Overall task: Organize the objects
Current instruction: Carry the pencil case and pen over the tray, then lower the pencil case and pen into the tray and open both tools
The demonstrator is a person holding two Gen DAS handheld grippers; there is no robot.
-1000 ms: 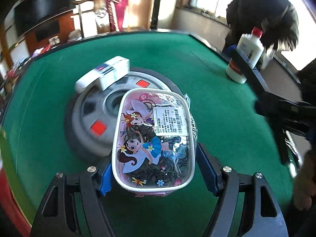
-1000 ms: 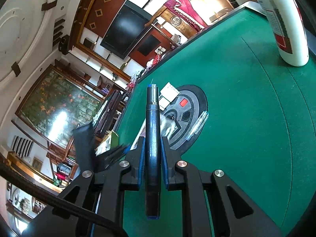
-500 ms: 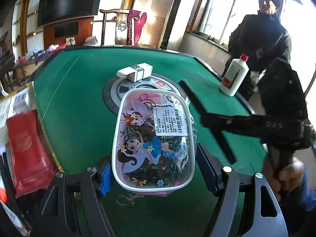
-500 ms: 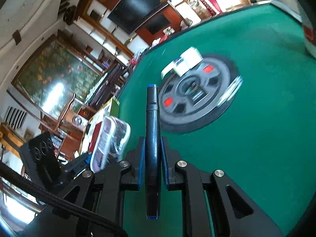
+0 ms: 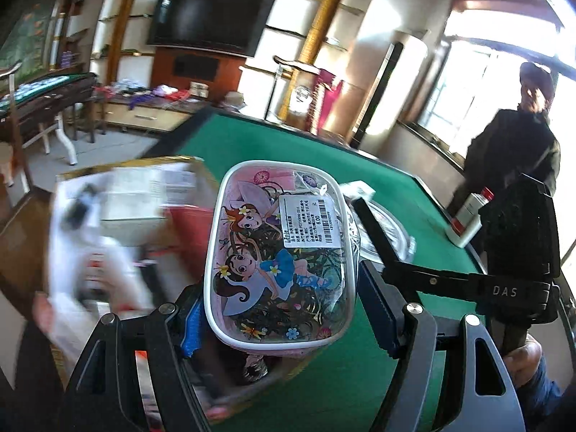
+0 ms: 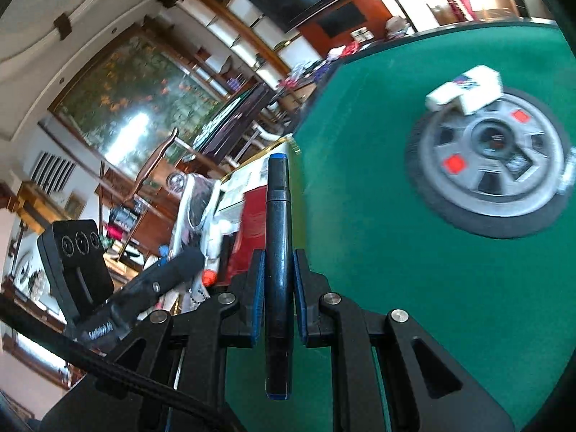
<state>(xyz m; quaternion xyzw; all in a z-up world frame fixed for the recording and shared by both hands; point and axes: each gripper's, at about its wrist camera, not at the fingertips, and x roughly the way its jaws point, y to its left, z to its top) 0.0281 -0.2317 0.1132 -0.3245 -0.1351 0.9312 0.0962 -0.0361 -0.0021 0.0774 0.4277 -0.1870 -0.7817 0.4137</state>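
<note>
A pink pencil case (image 5: pixel 280 252) printed with cartoon fairies and a barcode label stands held between the blue pads of my left gripper (image 5: pixel 284 316), which is shut on it. It hangs over the table's left edge, above a gold-rimmed box (image 5: pixel 172 160) of blurred white and red items. My right gripper (image 6: pixel 279 270) is shut on a black marker (image 6: pixel 278 216) with blue ends, which points forward over the green table (image 6: pixel 360 252). In the right wrist view the pencil case (image 6: pixel 194 208) shows at the left, beside the box's red packet (image 6: pixel 252 223).
A round grey and black disc (image 6: pixel 496 165) lies in the table's middle, with a small white box (image 6: pixel 468 90) on its rim. A white bottle with a red cap (image 5: pixel 468 219) stands at the far right edge. A person in a dark jacket (image 5: pixel 514 151) stands behind it.
Both grippers have swung left, away from the centre disc toward the table's left edge. The pencil case now hangs over the gold-rimmed box. Both grips are unchanged.
</note>
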